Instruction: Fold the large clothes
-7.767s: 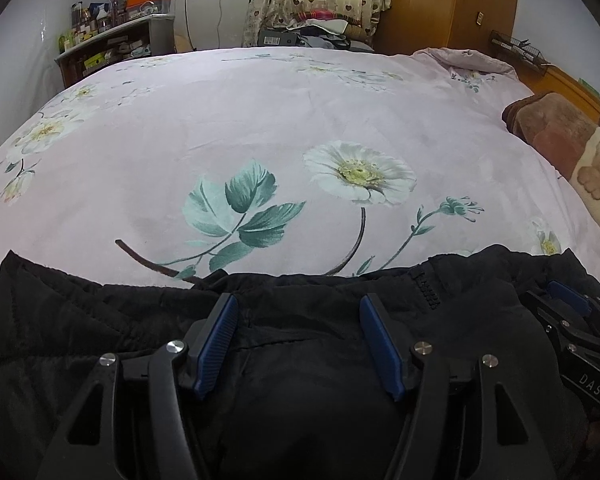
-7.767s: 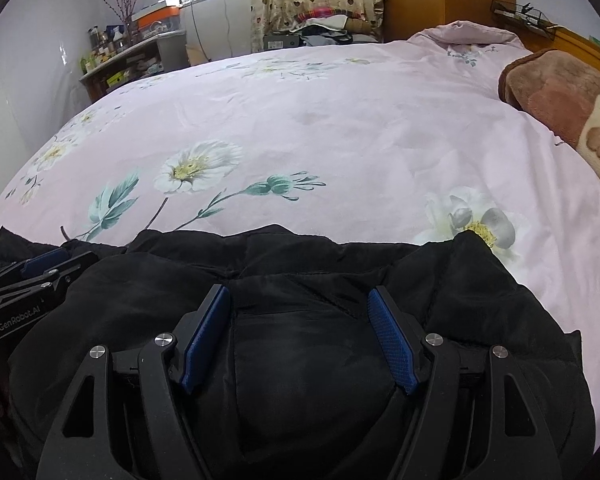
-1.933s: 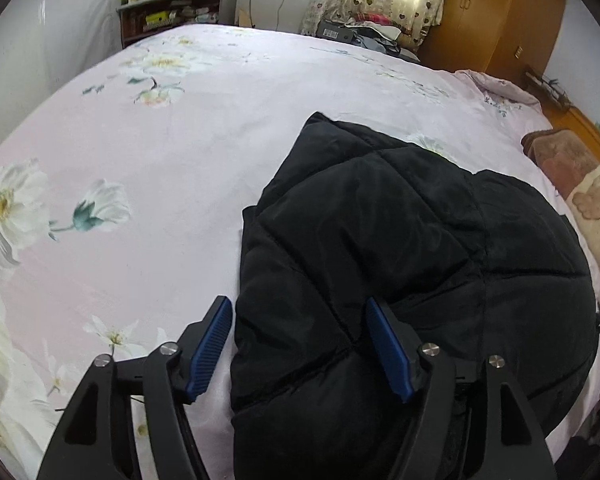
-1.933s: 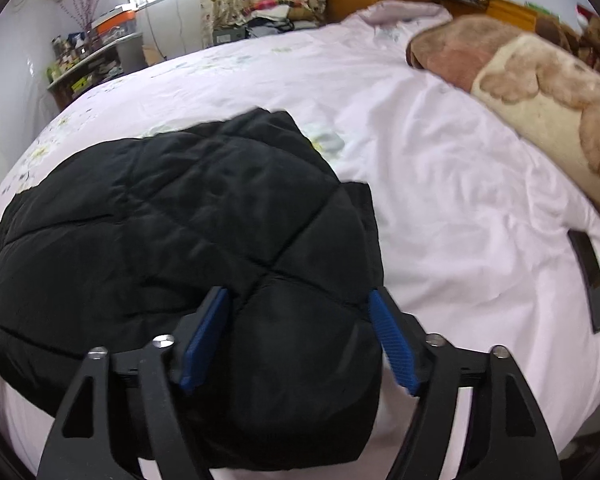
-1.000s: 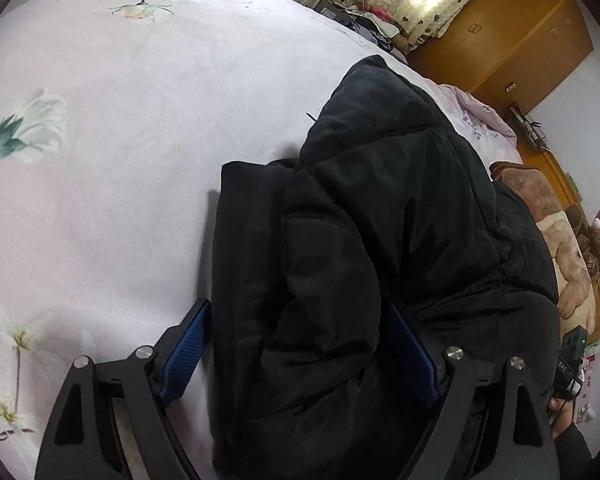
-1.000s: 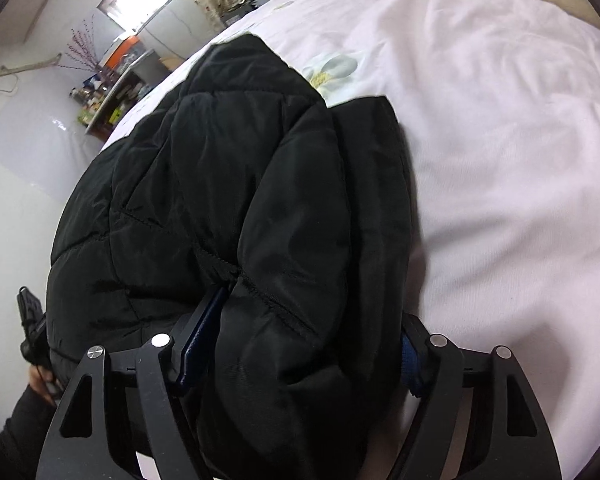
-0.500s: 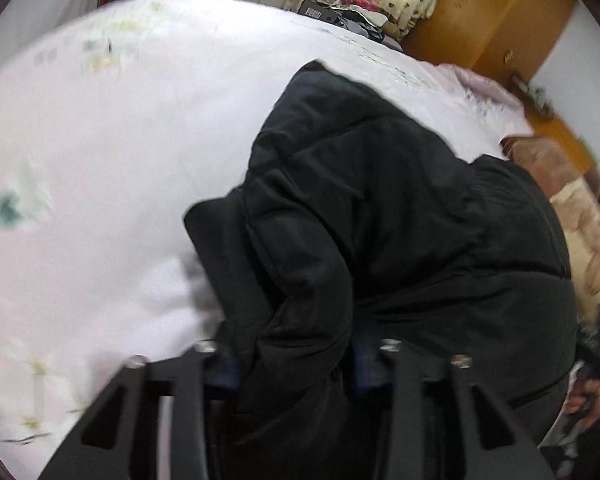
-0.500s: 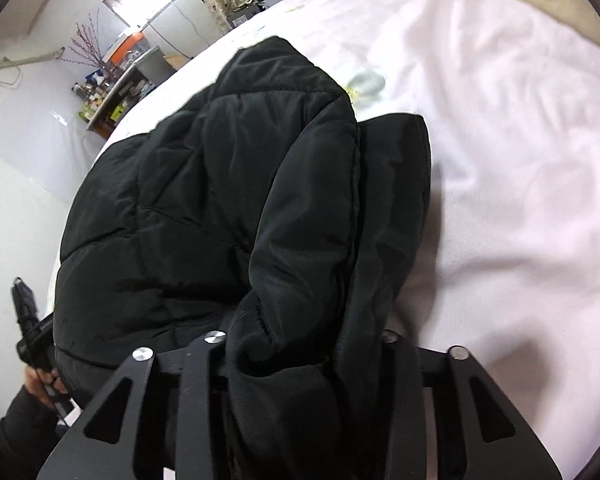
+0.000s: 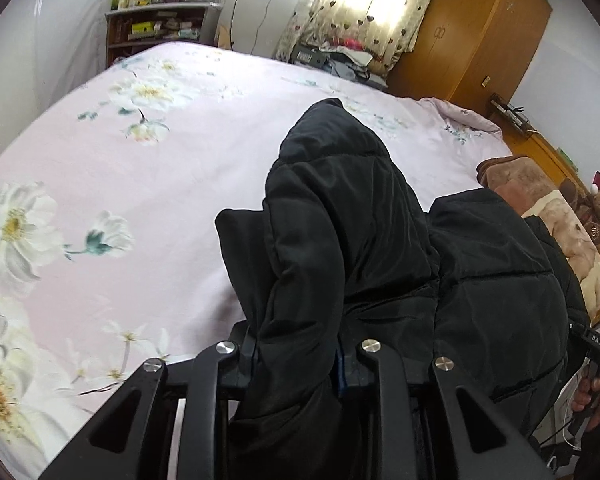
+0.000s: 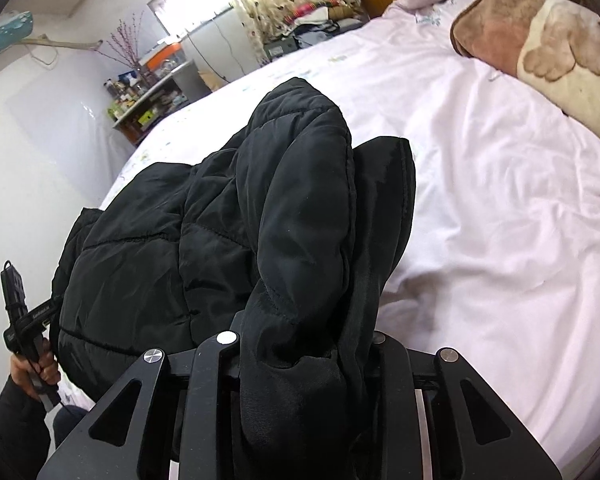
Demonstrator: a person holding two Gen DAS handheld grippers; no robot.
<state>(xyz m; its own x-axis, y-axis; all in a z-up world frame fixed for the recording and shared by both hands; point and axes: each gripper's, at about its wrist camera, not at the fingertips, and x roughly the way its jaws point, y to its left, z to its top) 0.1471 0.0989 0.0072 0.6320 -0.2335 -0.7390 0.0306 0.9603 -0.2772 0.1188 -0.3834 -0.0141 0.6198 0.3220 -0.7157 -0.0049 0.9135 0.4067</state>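
Surface: bed w/ pink floral duvet (image 9: 148, 200); brown plush blanket (image 10: 540, 52) on the R side.
Room: heart-print curtain (image 9: 372, 4), wooden wardrobe (image 9: 472, 36), cluttered shelf (image 9: 160, 28) at far L.
Jacket: I see the black puffer jacket (image 9: 360, 232) bunched on the near part of the bed, long axis running away from me toward the curtain.
L gripper (image 9: 296, 354): I've got it clamped tight on a jacket fold.
R gripper (image 10: 304, 344): same, pinched hard on jacket fabric.
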